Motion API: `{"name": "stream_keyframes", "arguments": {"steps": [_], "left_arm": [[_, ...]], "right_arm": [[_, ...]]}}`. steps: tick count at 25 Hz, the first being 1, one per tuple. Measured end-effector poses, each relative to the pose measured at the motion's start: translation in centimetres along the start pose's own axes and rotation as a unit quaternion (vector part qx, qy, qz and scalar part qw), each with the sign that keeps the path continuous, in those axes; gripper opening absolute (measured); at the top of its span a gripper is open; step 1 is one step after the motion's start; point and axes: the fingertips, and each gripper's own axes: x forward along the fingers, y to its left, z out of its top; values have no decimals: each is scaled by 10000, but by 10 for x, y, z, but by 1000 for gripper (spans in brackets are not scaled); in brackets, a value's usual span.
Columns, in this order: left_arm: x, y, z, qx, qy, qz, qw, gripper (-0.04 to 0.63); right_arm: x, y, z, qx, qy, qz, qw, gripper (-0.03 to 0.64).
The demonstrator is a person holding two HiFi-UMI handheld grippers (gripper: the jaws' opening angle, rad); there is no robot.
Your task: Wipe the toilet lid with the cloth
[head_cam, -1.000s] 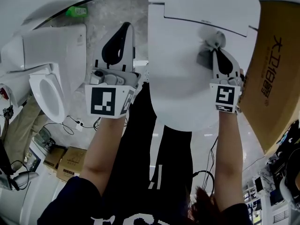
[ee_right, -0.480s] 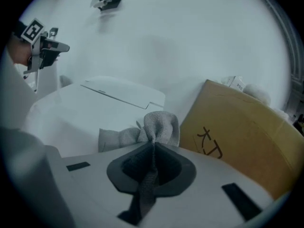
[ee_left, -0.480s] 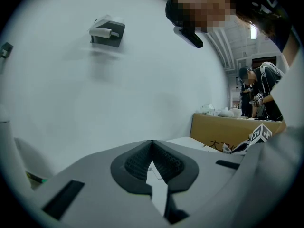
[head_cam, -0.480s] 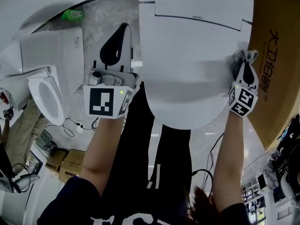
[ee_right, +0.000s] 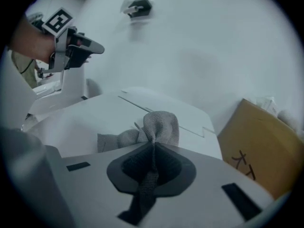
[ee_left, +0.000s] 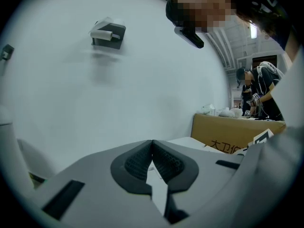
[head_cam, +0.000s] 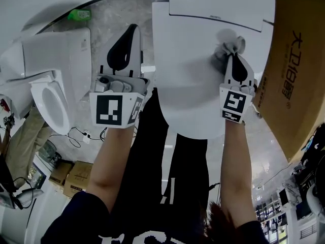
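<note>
- Wiping is the step in hand: your right tool [head_cam: 231,57] is clamped on the cloth [head_cam: 226,46], a strip of it running back between the jaws.
- The bunched cloth rests on the lid [head_cam: 195,90], right of the middle and nearer the hinge edge than the front rim.
- Your left tool [head_cam: 130,34] has its jaws pressed together with nothing between them. It hangs off the lid's left edge, above the floor [head_cam: 114,14].
- Much of the lid looks unvisited from here: the left half and the front rim.
- Next, I'd judge, press the cloth flat and sweep it toward the left edge, then work down in bands to the front rim.
- Mind the box [head_cam: 299,75] just beside the lid's right edge on the return stroke.
</note>
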Motion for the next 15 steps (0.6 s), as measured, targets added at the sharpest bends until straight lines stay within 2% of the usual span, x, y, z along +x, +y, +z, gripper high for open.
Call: {"name": "stream_keyframes", "arguments": {"steps": [4, 9, 15], "left_arm": [[-6, 7, -1, -3, 2, 71, 10000, 20], [-11, 13, -3, 11, 21, 111, 9999, 20], [-15, 19, -4, 17, 51, 138, 9999, 20]], "right_arm": [[12, 60, 32, -591, -230, 606, 9961, 31], [21, 125, 61, -848, -280, 1217, 9885, 32], [18, 191, 81, -1367, -404, 1912, 9711, 32]]}}
